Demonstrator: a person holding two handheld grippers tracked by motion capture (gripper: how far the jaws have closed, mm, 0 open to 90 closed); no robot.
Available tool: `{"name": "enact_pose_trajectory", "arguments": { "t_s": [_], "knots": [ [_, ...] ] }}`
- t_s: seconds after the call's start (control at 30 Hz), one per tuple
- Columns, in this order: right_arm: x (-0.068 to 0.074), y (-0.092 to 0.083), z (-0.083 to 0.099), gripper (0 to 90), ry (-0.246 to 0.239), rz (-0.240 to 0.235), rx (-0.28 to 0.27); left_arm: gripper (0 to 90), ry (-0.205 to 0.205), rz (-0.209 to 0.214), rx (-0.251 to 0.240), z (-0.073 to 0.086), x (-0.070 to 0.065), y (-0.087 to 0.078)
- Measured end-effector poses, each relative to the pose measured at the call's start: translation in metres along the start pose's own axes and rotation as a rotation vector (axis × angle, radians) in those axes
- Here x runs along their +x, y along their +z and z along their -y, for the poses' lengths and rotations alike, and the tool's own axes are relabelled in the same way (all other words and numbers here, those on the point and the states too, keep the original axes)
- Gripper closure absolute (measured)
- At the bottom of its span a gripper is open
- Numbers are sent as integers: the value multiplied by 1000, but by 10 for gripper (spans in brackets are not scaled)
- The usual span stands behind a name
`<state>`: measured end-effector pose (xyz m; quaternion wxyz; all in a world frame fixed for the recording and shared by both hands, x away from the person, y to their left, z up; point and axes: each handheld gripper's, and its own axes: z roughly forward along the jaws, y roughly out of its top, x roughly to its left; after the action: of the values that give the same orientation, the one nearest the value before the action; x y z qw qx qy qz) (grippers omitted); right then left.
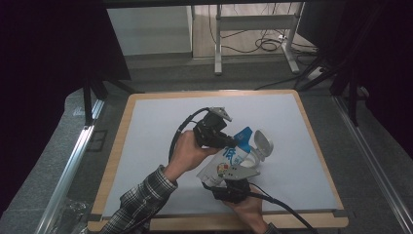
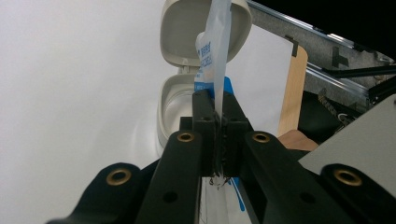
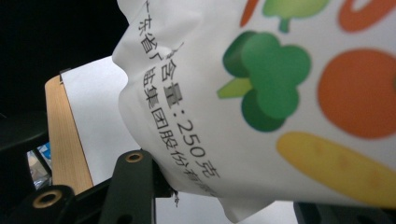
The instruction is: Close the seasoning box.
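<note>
Bag (image 1: 234, 158) in both my grippers: I am holding the white-and-blue plastic pouch, printed with vegetables, tilted above the grey mat (image 1: 160, 141), its top end leaning toward the small pale box (image 1: 259, 146) that is standing open just beyond it. My left gripper (image 1: 229, 141) is pinching the thin sealed top edge, jaws almost fully together on the film, as the left gripper view shows it (image 2: 218, 126); I judge this is to steer the mouth of the bag over the box. My right gripper (image 1: 234, 187) is taking the fat bottom end, jaws standing part open around the bulge (image 3: 261, 93), and I cannot tell for sure how firmly the pads are pressing. That low grip looks meant to lift the heavy end so the contents slide toward the box. The box's hinged lid (image 2: 187, 25) is standing up behind its tub, leaving the opening free. The mat is lying on a wood-edged table (image 1: 117, 146); beyond the bag, table legs and loose cables are showing on a grey floor, with dark curtains on both sides.
</note>
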<state>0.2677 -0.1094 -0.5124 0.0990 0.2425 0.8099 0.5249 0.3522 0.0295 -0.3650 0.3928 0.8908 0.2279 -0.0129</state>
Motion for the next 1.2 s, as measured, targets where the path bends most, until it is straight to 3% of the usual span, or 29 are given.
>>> {"name": "enact_pose_trajectory", "arguments": {
  "t_s": [1.2],
  "knots": [
    [-6,0,5,503,31,-3,65,887,-16,-20,-80,13,6,-26]
  ]
}}
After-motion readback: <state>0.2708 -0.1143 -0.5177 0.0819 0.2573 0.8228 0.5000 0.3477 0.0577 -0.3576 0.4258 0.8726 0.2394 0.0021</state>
